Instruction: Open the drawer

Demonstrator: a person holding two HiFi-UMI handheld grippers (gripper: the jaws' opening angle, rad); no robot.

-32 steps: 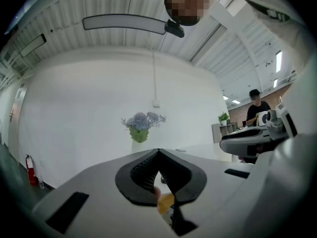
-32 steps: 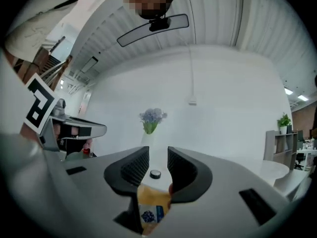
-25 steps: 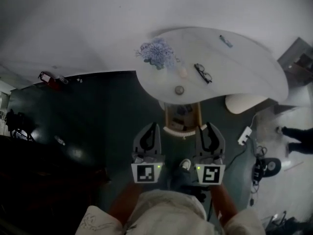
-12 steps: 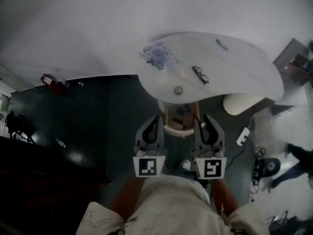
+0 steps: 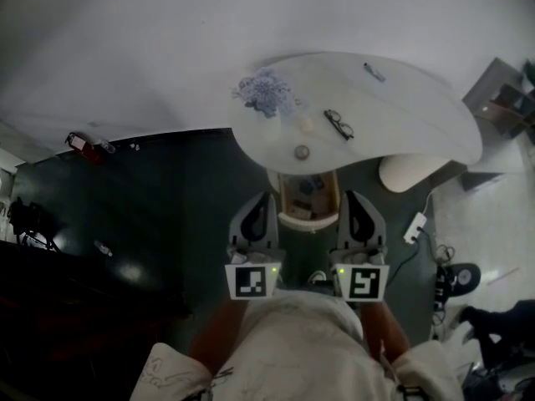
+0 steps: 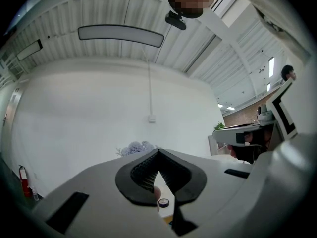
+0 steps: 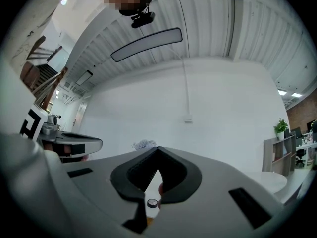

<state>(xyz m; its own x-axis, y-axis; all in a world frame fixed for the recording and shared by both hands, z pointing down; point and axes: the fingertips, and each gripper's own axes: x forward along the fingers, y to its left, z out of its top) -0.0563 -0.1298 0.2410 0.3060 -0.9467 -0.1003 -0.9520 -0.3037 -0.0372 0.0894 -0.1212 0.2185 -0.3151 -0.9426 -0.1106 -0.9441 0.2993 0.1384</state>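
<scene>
White table (image 5: pixel 401 115), open drawer (image 5: pixel 308 200) between left claw (image 5: pixel 268 197) and right claw (image 5: pixel 343 195), both pressed together, empty.

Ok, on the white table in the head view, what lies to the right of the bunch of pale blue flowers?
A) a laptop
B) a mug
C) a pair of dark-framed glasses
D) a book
C: the dark-framed glasses lie on the white table, to the right of the flower bunch; no mug, laptop or book shows there.
</scene>
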